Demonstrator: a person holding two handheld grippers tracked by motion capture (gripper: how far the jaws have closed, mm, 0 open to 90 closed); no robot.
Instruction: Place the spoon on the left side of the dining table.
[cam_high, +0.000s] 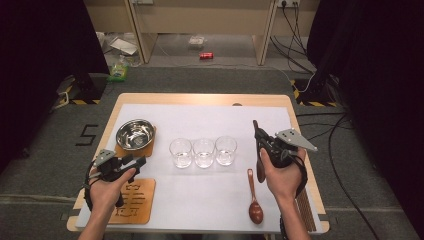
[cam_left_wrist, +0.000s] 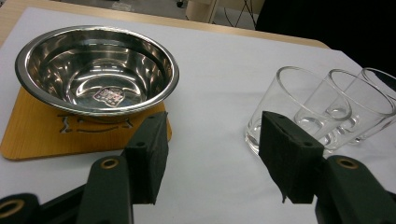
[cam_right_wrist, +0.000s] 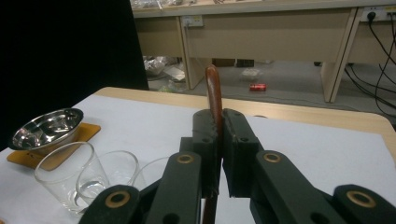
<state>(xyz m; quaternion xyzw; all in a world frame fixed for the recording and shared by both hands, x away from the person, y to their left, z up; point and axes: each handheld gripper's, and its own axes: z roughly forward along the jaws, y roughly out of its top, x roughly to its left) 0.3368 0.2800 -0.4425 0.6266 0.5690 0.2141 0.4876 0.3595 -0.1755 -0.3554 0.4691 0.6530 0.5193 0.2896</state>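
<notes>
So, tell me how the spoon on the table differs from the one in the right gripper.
The spoon on the table lies flat on the white sheet, untouched; the held spoon is clamped in the right gripper and lifted off the sheet. The lying spoon shows its whole bowl and handle; the held spoon shows mostly its slim handle sticking up past the jaws. Both are dark reddish-brown wood.
</notes>
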